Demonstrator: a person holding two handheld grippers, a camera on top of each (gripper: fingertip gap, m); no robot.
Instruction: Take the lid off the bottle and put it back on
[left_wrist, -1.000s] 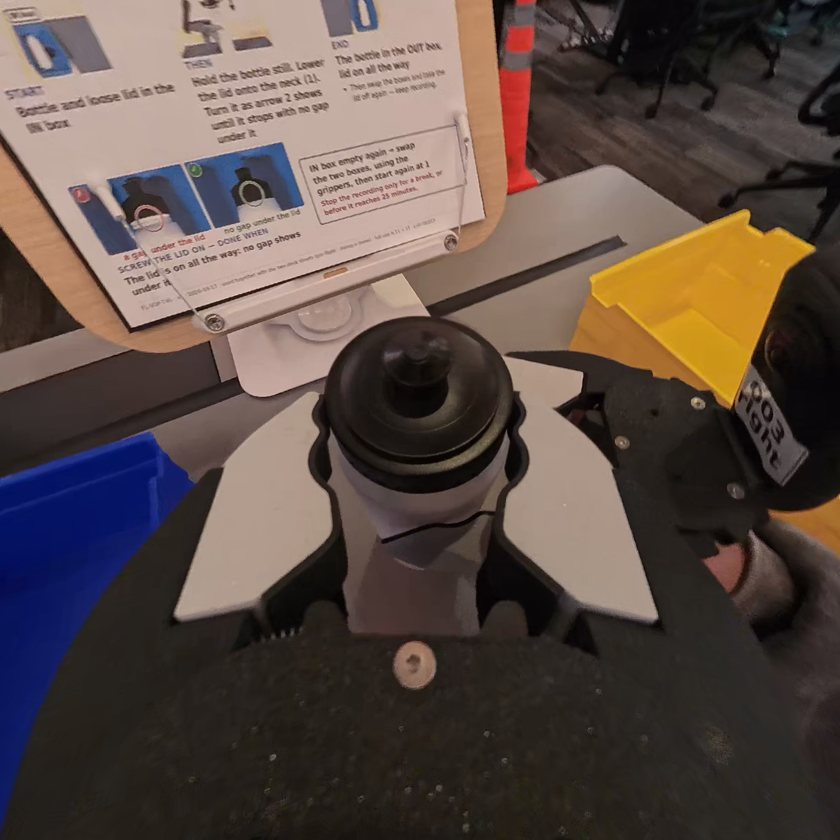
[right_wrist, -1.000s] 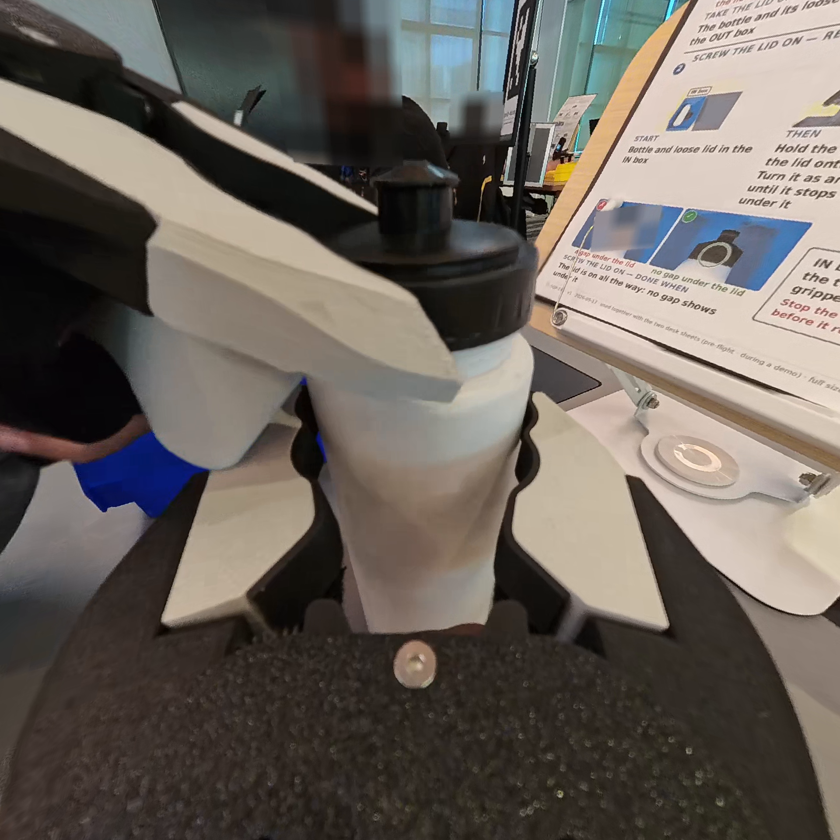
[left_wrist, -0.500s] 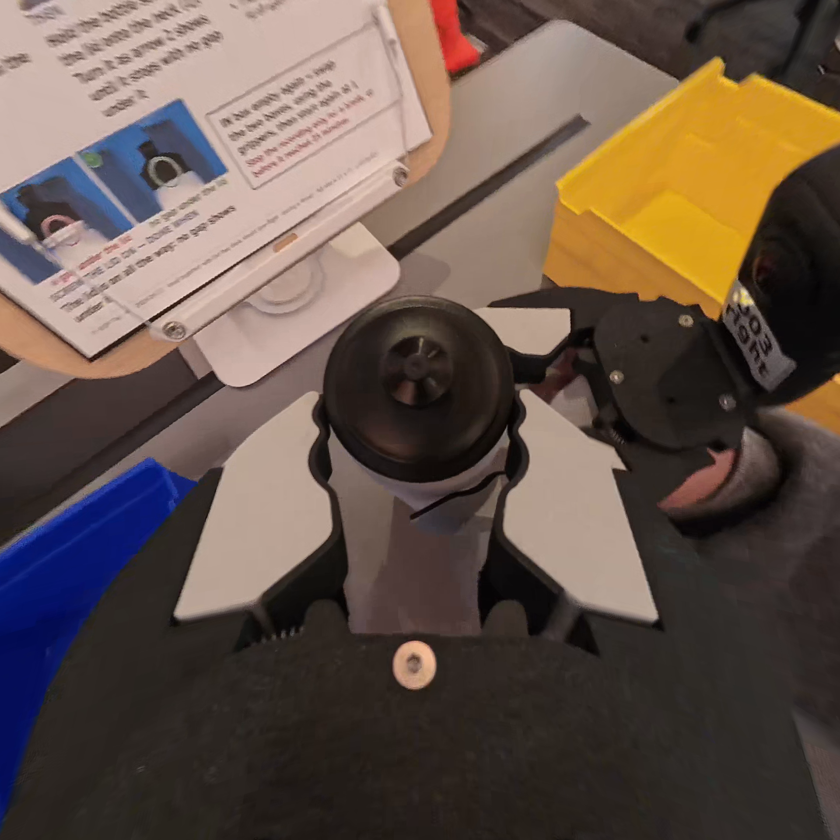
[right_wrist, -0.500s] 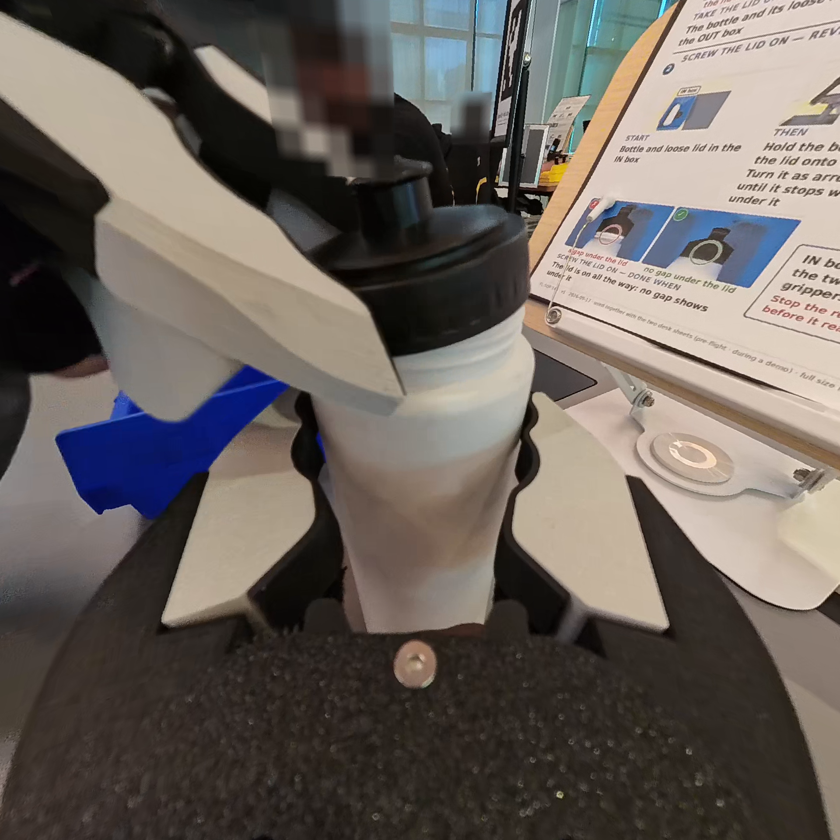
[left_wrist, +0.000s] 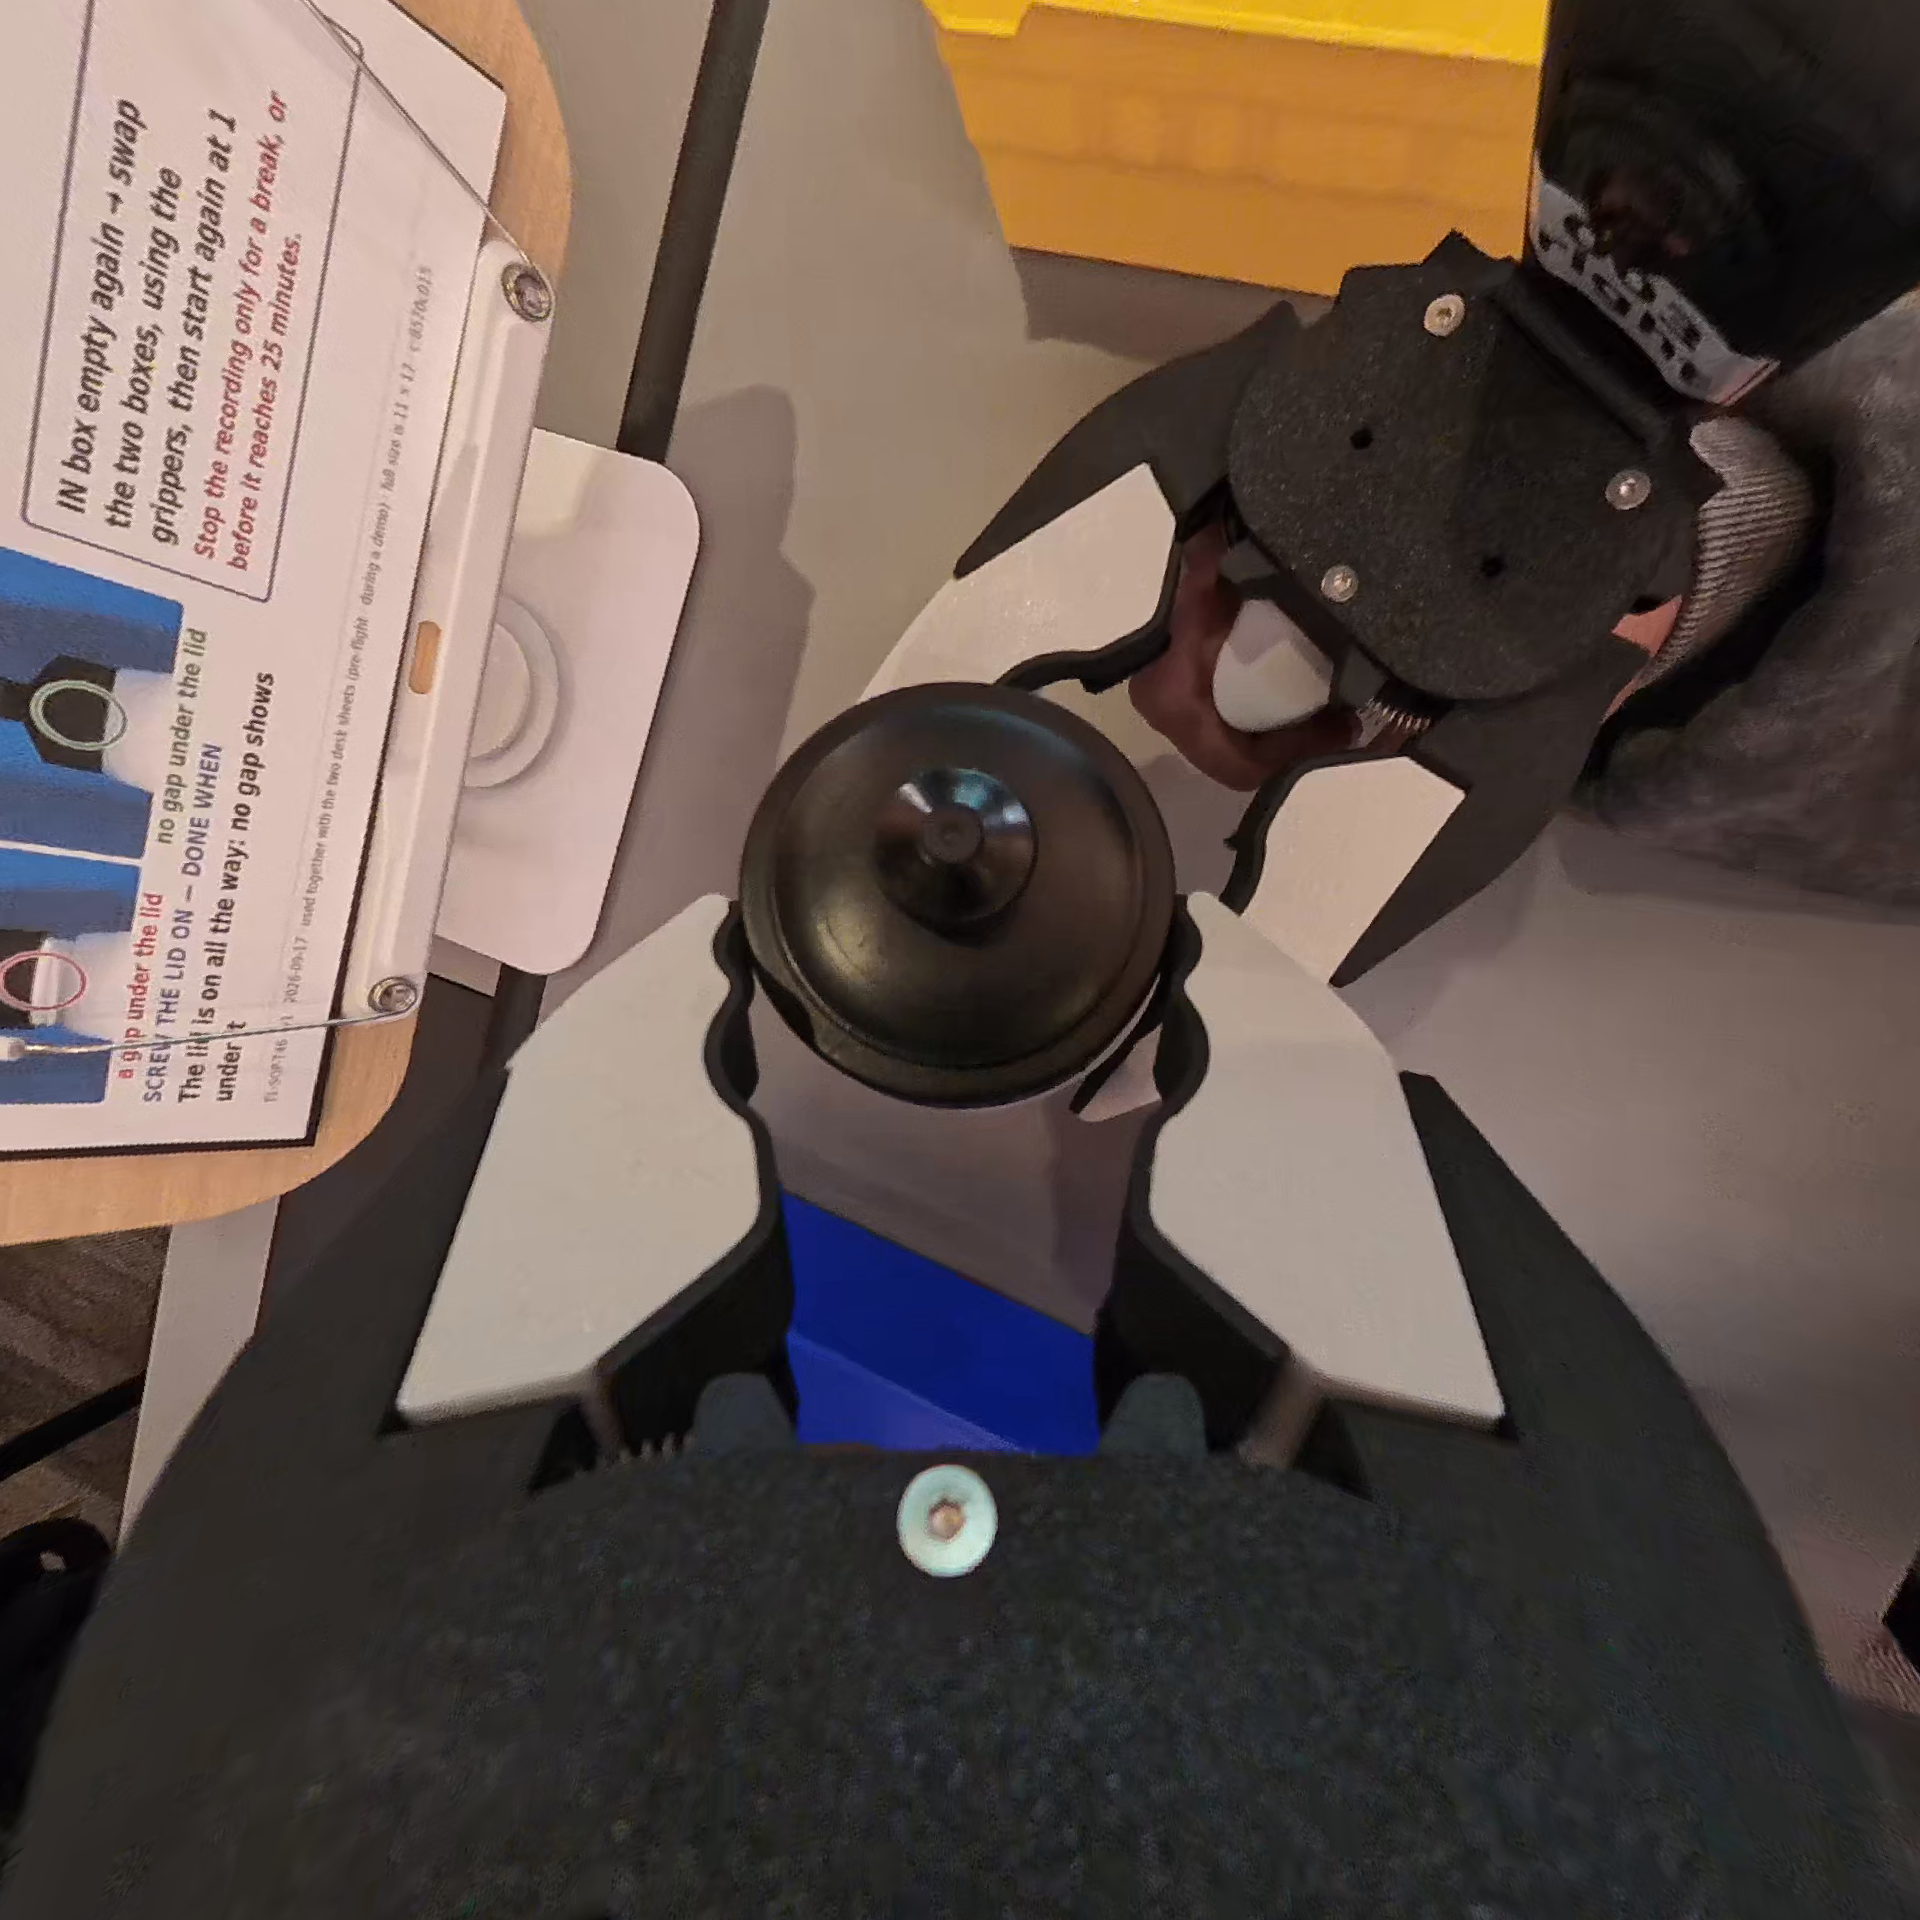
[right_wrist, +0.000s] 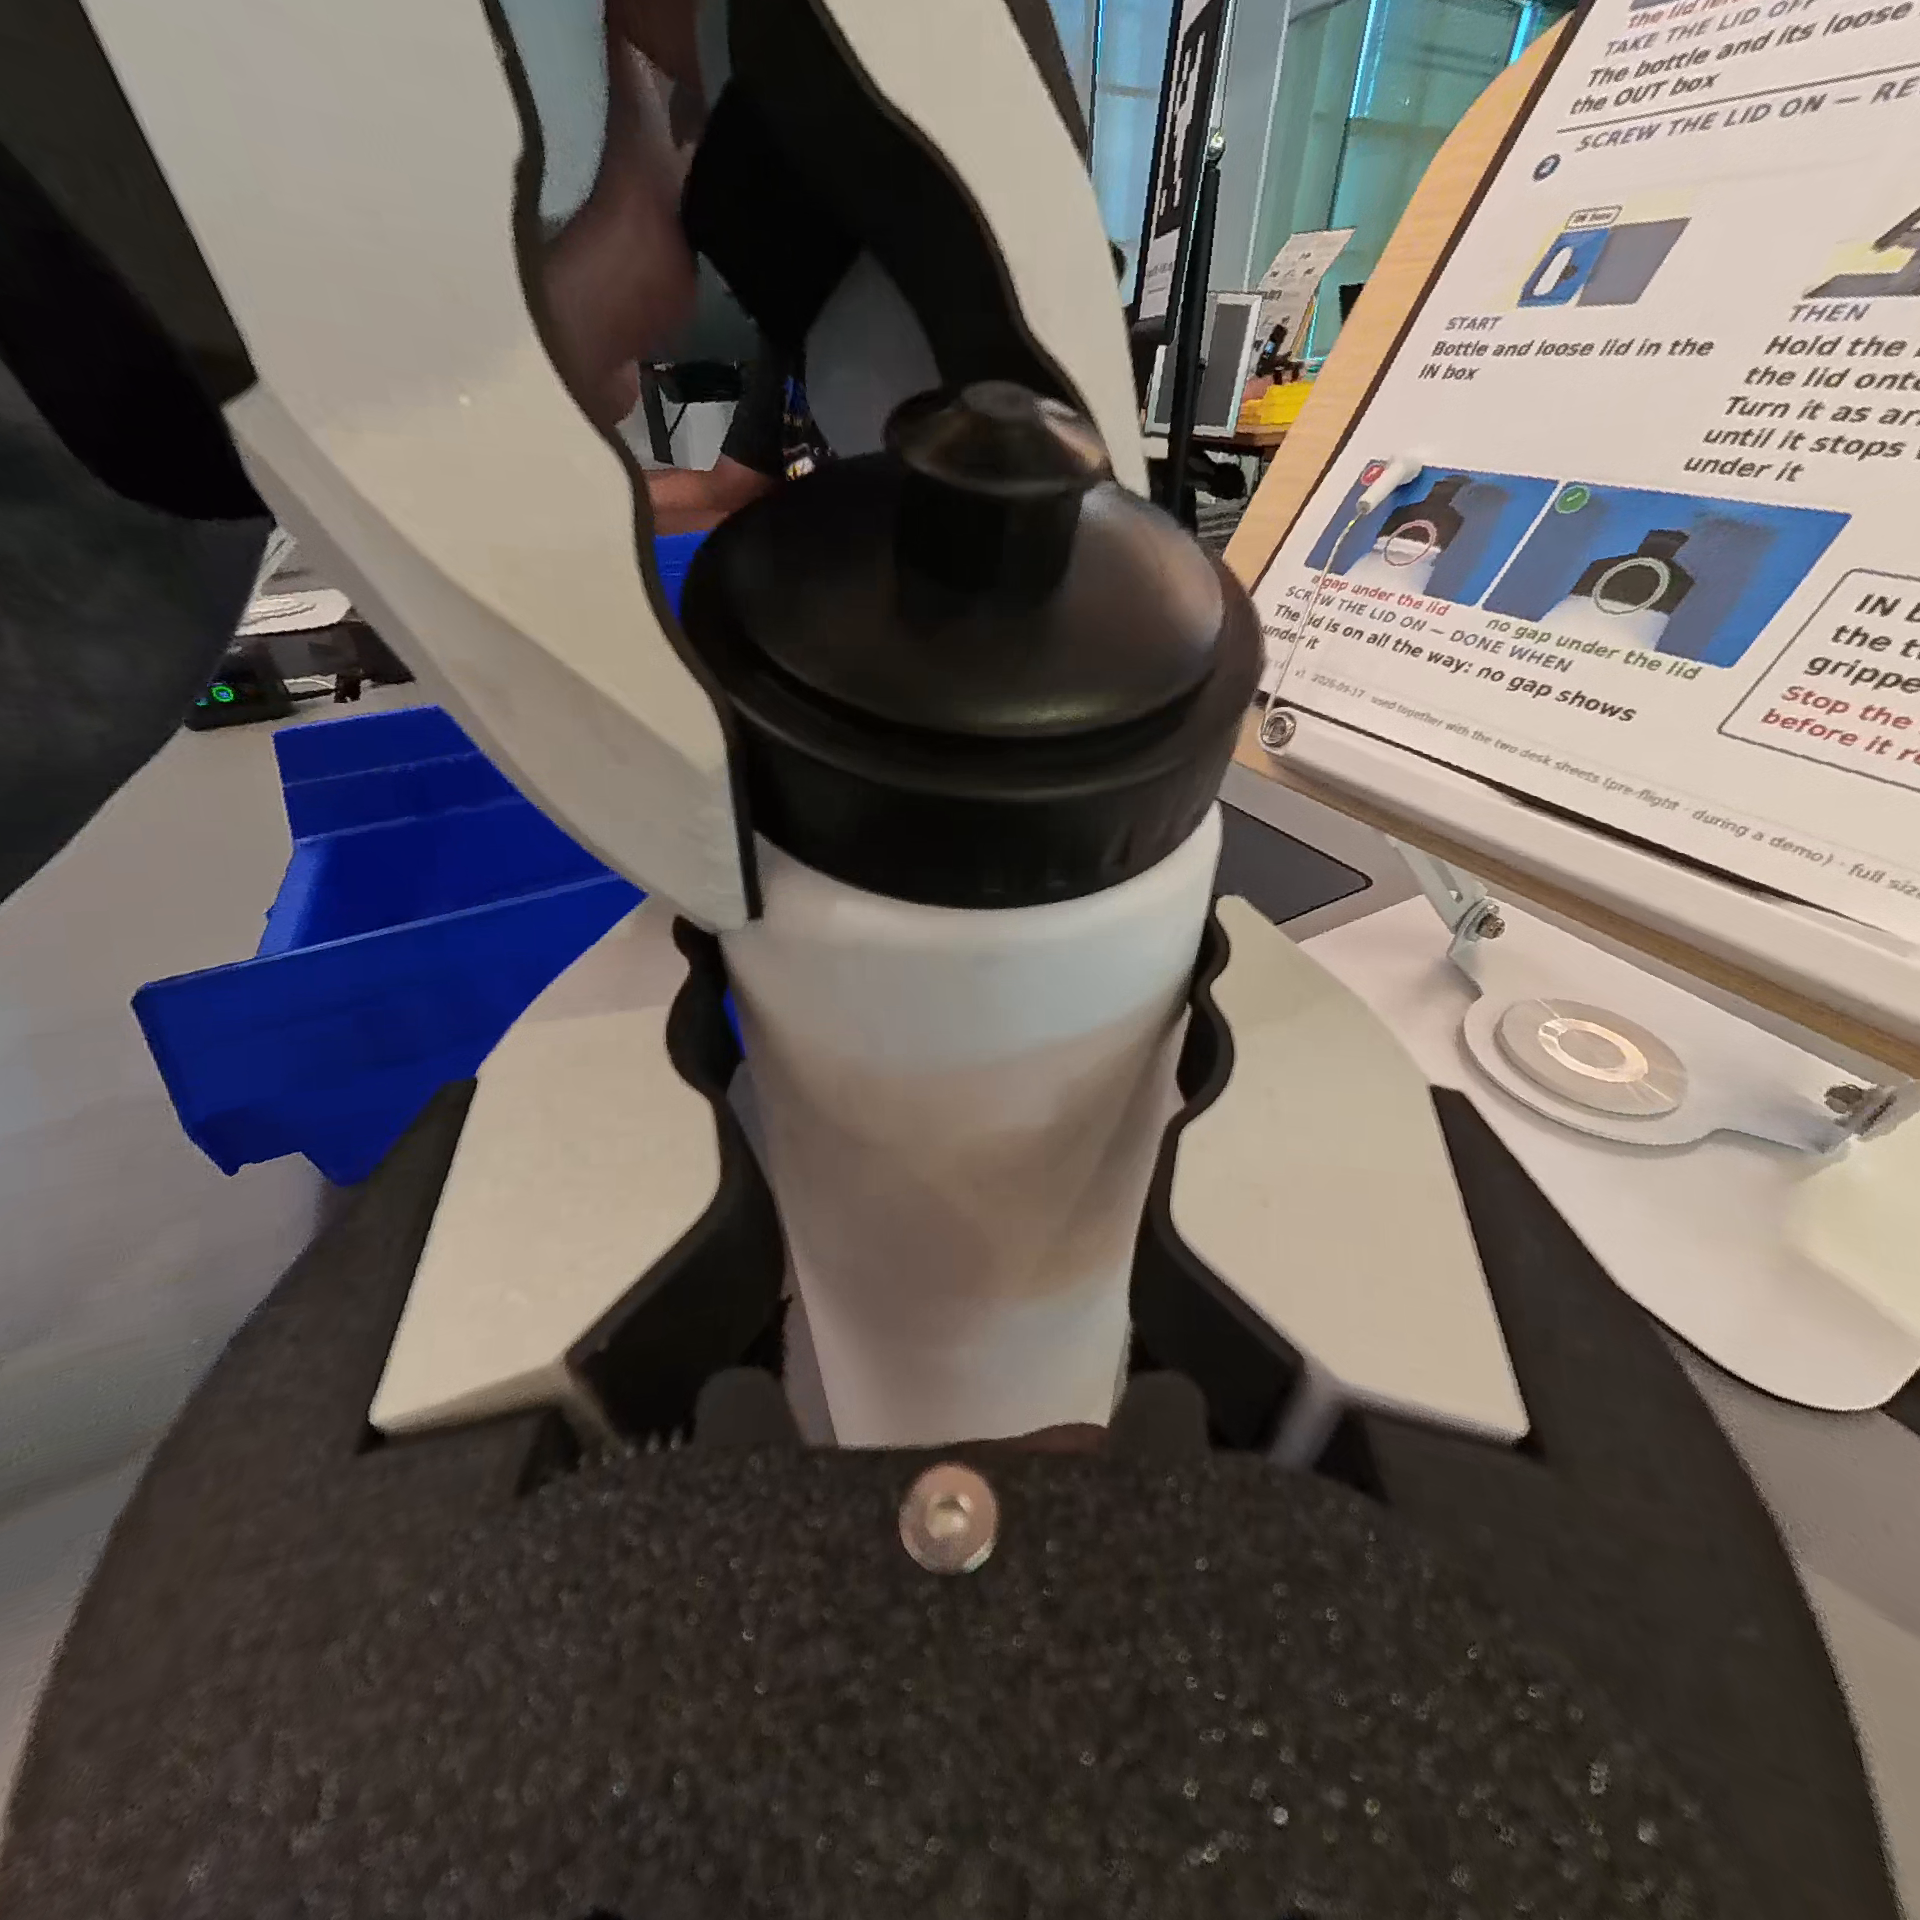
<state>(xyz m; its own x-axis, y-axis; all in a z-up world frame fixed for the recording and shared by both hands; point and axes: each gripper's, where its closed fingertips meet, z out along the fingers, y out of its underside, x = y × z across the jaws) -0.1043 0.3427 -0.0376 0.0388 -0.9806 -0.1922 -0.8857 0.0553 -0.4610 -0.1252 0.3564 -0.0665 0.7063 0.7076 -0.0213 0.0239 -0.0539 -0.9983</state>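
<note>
Black lid (left_wrist: 957, 896) has turned with your left gripper (left_wrist: 957, 997), its fingers clamped round it; your right gripper (right_wrist: 951, 1049) grips the bottle (right_wrist: 971, 1049) — unscrewing, probably.

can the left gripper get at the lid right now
Probably yes: the left gripper already has its fingers on either side of the black lid, and nothing blocks it; the right gripper holds the bottle lower down.
</note>
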